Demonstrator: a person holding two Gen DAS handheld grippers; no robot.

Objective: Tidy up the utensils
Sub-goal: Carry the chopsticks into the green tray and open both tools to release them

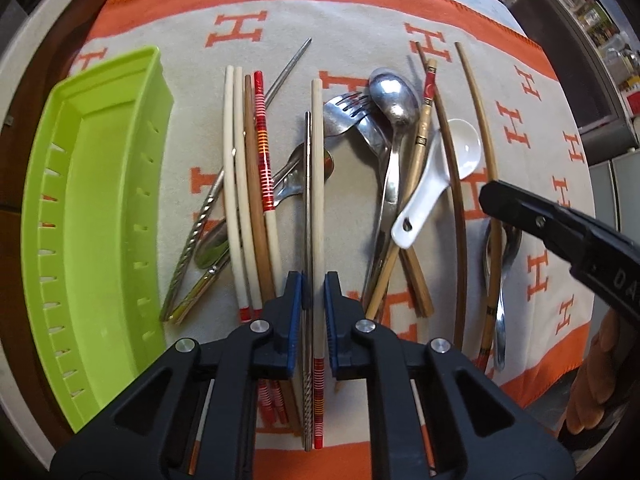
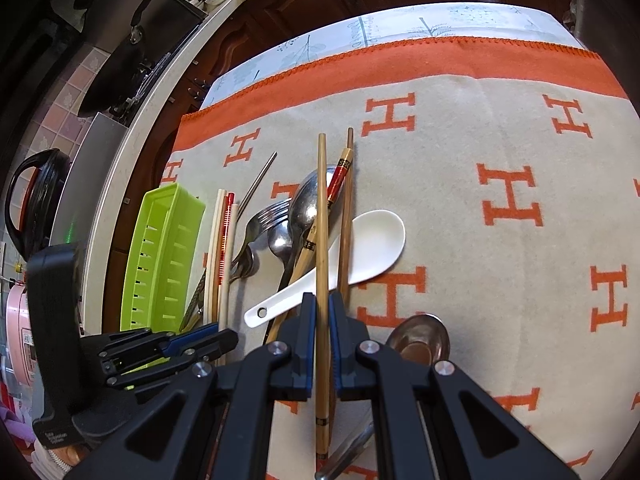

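Our left gripper [image 1: 313, 320] pinches a cream chopstick [image 1: 317, 200] together with a steel chopstick [image 1: 307, 208], both running straight ahead between its pads. The green tray [image 1: 96, 216] lies well to its left. Our right gripper [image 2: 322, 336] squeezes a bamboo chopstick [image 2: 322, 240]; the white spoon [image 2: 360, 248] lies just ahead, beneath it.

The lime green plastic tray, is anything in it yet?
Empty: the lime green plastic tray shows only bare floor and slotted walls; utensils lie outside on the cloth.
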